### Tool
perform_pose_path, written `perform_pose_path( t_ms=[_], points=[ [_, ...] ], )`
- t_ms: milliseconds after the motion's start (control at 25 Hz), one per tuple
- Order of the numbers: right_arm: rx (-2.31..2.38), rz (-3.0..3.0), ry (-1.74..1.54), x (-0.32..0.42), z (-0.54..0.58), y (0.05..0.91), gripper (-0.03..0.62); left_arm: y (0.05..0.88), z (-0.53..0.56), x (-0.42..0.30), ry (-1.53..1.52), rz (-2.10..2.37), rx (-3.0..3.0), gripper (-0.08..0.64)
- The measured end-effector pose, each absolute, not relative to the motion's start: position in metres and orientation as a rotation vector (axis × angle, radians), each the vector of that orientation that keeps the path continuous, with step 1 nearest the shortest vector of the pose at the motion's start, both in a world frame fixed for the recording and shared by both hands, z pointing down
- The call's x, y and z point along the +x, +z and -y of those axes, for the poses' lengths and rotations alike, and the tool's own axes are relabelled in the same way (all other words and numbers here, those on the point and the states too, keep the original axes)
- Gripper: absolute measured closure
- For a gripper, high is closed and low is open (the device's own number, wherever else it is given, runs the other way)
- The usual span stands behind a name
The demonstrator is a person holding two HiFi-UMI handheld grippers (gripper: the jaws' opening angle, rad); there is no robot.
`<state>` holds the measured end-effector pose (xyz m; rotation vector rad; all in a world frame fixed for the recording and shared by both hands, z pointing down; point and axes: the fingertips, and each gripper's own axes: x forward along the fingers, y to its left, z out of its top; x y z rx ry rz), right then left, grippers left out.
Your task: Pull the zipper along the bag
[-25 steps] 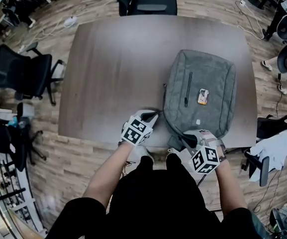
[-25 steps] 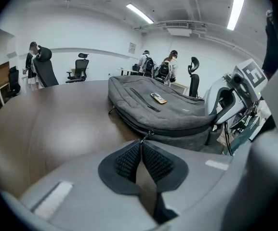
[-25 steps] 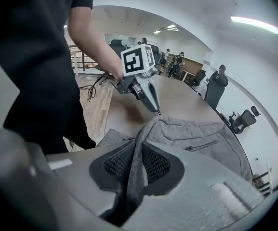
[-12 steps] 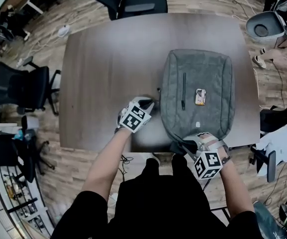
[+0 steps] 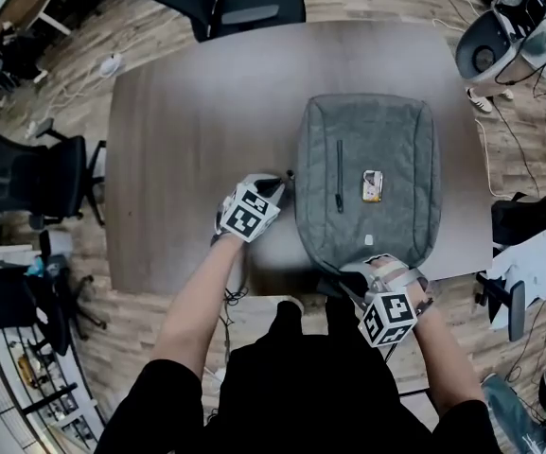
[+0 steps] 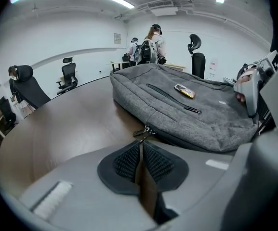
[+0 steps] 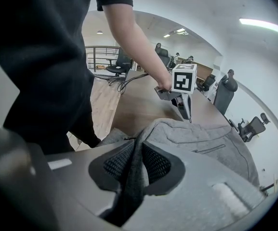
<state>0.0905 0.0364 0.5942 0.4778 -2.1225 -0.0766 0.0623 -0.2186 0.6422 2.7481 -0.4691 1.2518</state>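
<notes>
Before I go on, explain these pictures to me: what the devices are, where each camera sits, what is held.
No robot here: a person holds a two-jaw gripper in each hand. The head view comes from a camera on the person's head, looking down at a brown table with a grey backpack lying flat; a small orange-and-white object sits on it. The other two pictures come from cameras riding on the grippers, each looking along its own jaws. The left gripper is at the backpack's side; its jaws, which have just eased slightly apart, pinch the zipper pull at their tips. The right gripper is clamped on a fold of the backpack's near edge, apparently to steady it. The marker cubes are parts of the grippers.
</notes>
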Motion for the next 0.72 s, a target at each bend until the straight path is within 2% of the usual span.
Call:
perform_pose_path(
  t_ms=[120,160,240,360,480,560,680,720],
  points=[
    [0.497,2.154,-0.059,0.091,-0.036,0.590,0.519,0.640,0.209,0.061,1.242,0.459,2.765,0.524],
    [0.516,2.174,-0.034,0.092,-0.035,0.587,0.488,0.639,0.206,0.060,1.247,0.458,2.777,0.526],
    [0.596,2.242,0.045,0.095,-0.027,0.573,0.384,0.641,0.197,0.058,1.271,0.458,2.797,0.528],
    [0.820,2.377,0.174,0.106,-0.005,0.539,0.362,0.645,0.179,0.051,1.276,0.479,2.797,0.510],
    [1.084,2.453,0.215,0.121,0.019,0.511,0.354,0.633,0.163,0.040,1.121,0.573,2.750,0.472],
    [1.231,2.444,0.207,0.132,0.033,0.499,0.363,0.613,0.152,0.035,0.956,0.622,2.721,0.471],
    [1.439,2.445,0.237,0.147,0.049,0.479,0.480,0.570,0.139,0.029,0.689,0.699,2.713,0.482],
    [1.510,2.458,0.264,0.152,0.052,0.472,0.547,0.554,0.136,0.026,0.597,0.724,2.706,0.494]
  ],
)
